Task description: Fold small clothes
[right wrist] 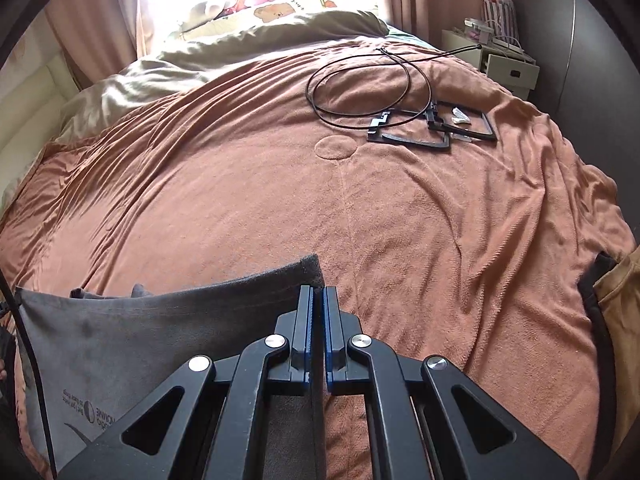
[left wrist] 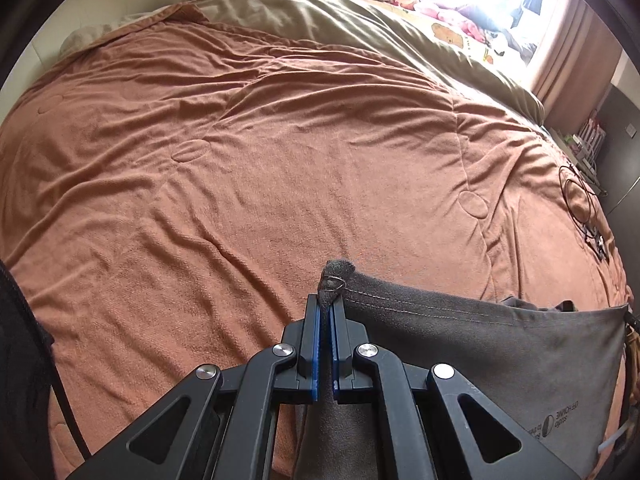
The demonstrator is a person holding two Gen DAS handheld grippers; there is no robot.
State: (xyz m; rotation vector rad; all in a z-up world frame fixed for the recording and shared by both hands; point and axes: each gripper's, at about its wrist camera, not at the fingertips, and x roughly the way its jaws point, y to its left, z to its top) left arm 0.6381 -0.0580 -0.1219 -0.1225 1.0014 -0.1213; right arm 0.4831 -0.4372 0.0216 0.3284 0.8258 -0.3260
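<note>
print: "HOMME", seen upside down, rest too small | on: grey garment (right wrist: 132, 344)

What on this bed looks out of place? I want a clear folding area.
A coiled black cable and two flat black frames lie on the orange blanket, far side from the grey garment. They are not clothes. The blanket is also wrinkled.
</note>
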